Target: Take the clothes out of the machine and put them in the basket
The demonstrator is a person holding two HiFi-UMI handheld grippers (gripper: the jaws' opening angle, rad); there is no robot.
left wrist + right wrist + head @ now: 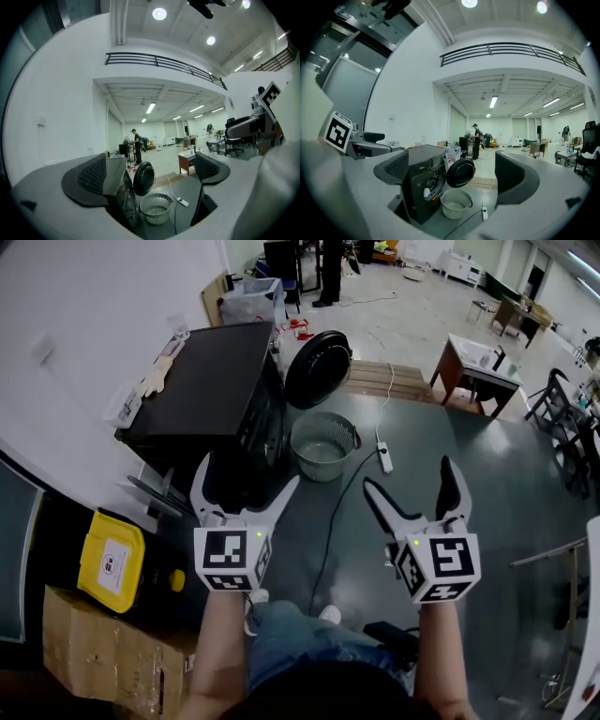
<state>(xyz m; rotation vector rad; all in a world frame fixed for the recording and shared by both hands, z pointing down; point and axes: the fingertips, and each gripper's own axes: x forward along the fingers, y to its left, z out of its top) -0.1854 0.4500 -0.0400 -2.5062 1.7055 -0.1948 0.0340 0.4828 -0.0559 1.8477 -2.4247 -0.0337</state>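
A black front-loading washing machine (217, 395) stands against the white wall with its round door (318, 368) swung open. In the right gripper view the machine (423, 185) shows a pale garment (426, 191) in its drum opening. A grey mesh basket (323, 445) sits on the floor just in front of the door; it also shows as the basket (155, 207) and the basket (456, 203). My left gripper (246, 495) and right gripper (411, 488) are both held up in front of me, well short of the machine, open and holding nothing.
A white power strip (384, 457) and its black cable (336, 517) lie on the floor right of the basket. A yellow-lidded box (111, 562) and cardboard boxes (103, 647) stand at my left. A person (476, 141) stands far back; desks (480, 368) and chairs are at the right.
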